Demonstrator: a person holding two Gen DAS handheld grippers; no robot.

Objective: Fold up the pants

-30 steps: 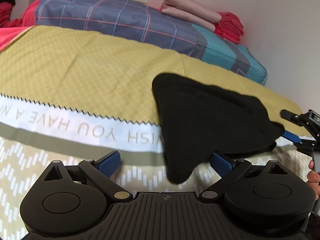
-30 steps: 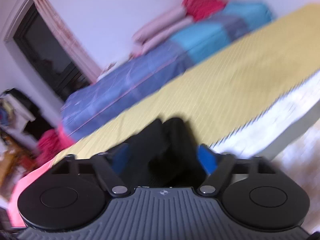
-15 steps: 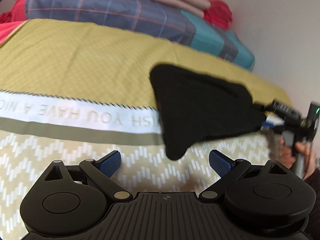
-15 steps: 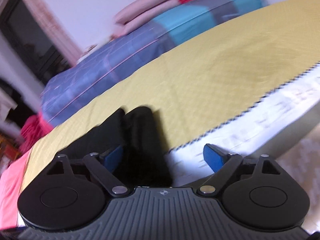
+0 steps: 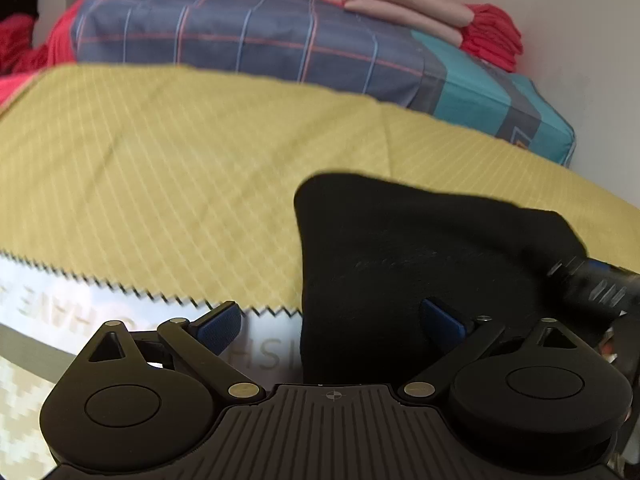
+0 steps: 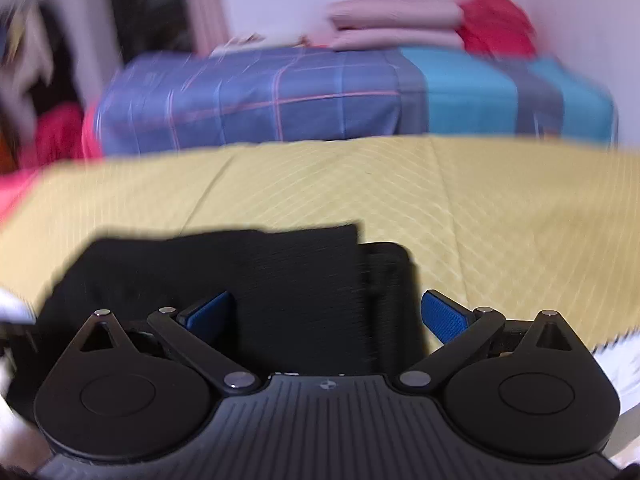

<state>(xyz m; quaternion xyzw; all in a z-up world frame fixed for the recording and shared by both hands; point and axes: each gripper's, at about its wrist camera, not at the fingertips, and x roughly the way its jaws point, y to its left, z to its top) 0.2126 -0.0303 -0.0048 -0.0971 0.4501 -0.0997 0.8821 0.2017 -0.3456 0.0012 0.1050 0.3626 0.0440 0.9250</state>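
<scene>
The black pants (image 5: 408, 256) lie folded on the yellow bedspread (image 5: 180, 184) near the bed's front edge, partly hanging over it. My left gripper (image 5: 332, 324) is open at their left edge, with cloth between the blue pads. My right gripper (image 6: 326, 312) is open over the pants (image 6: 280, 280), the fabric lying between its fingers. The right gripper also shows at the right edge of the left wrist view (image 5: 592, 284), against the pants' right corner.
A blue plaid and teal mattress (image 5: 280, 44) lies behind the bedspread, with folded pink cloth (image 5: 404, 4) and red cloth (image 5: 492, 38) on it. A white band with lettering (image 5: 52, 304) runs along the bed's front edge. A wall stands at right.
Both grippers have moved in close to the pants. The right gripper has swung round from the side and faces the bed squarely. The pants have not visibly moved.
</scene>
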